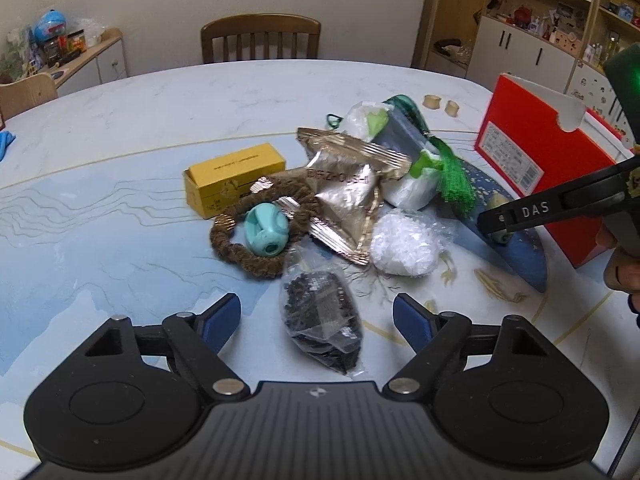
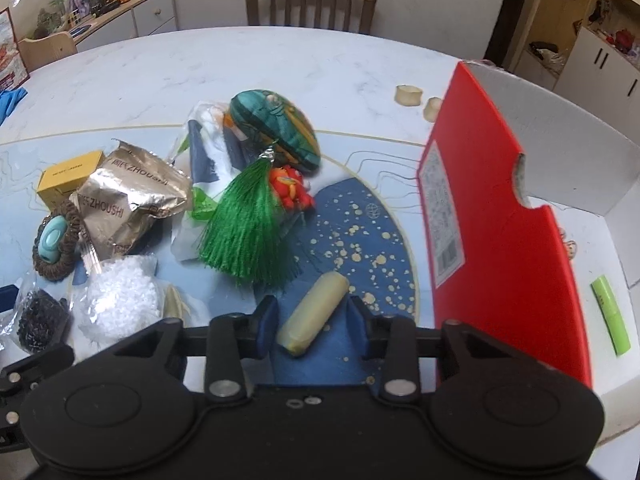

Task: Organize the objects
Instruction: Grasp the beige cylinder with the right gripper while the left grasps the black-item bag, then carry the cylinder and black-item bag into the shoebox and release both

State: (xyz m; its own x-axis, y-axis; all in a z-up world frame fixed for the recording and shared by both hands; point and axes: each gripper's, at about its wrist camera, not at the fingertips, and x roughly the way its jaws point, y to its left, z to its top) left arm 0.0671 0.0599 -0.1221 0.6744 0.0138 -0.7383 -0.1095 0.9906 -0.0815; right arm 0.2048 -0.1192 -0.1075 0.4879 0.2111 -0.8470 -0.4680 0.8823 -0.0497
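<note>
A marbled table (image 1: 160,92) with a chair (image 1: 260,40) behind carries clutter. Only the right wrist view shows a green tube (image 2: 610,314) inside the red box (image 2: 500,240). The right gripper (image 2: 312,316) straddles a pale cylinder (image 2: 314,312), a gap showing at one pad; the left gripper (image 1: 316,316) gapes over a bag of dark beads (image 1: 324,324).

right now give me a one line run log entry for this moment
step: picking up | left gripper: open over bag of dark beads | right gripper: around pale stick, no grip seen | red box: open, green tube inside
</note>
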